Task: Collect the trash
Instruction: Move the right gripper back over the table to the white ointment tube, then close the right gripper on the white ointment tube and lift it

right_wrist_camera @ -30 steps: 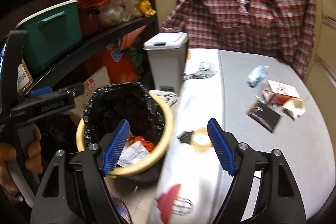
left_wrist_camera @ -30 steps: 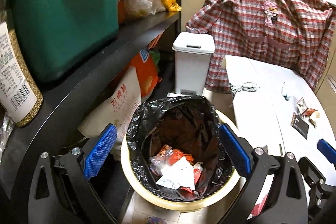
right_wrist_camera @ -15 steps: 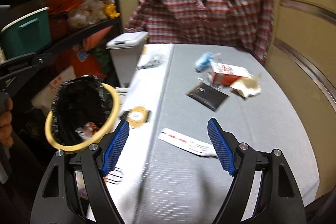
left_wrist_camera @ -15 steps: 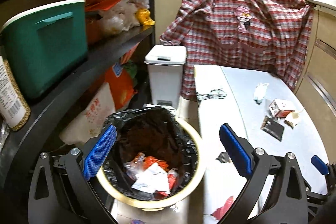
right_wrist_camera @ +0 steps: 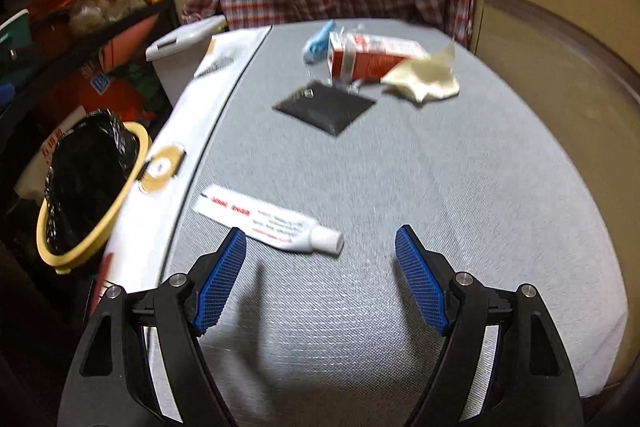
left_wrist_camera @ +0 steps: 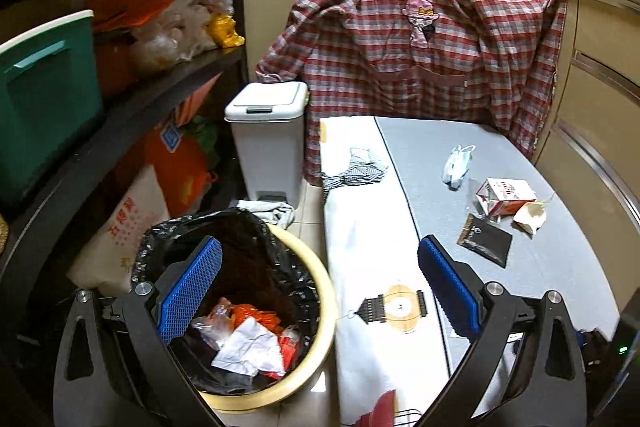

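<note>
A: Left wrist view first. The camera has pulled back from the bin in the last second, so the yellow-rimmed bin (left_wrist_camera: 276,311) with its black liner now sits low and left, and far more of the grey counter (left_wrist_camera: 532,275) shows

B: And the left tongs (left_wrist_camera: 320,291)?

A: Spread wide, nothing between the blue pads, touching nothing. One pad hangs over the bin mouth, the other over the counter edge. Crumpled paper and red wrappers (left_wrist_camera: 252,343) already lie in the liner

B: So some trash is in. What's left out?

A: From here a black packet (left_wrist_camera: 486,241), a red-and-white carton (left_wrist_camera: 506,195), a crumpled tan paper (left_wrist_camera: 530,217) and a pale blue scrap (left_wrist_camera: 458,165), all on the counter

B: Over to the right wrist view

A: Big change: a second ago it faced the bin, now it has swung across the counter and come down low over it. The right tongs (right_wrist_camera: 320,267) are wide open and empty, and a white tube (right_wrist_camera: 272,221) lies just ahead, its cap end between the pads' line, not touched

B: So the tube looks like the next pick?

A: I'd judge so. The bin (right_wrist_camera: 132,143) sits off the counter's left edge, well apart from the tube
</note>
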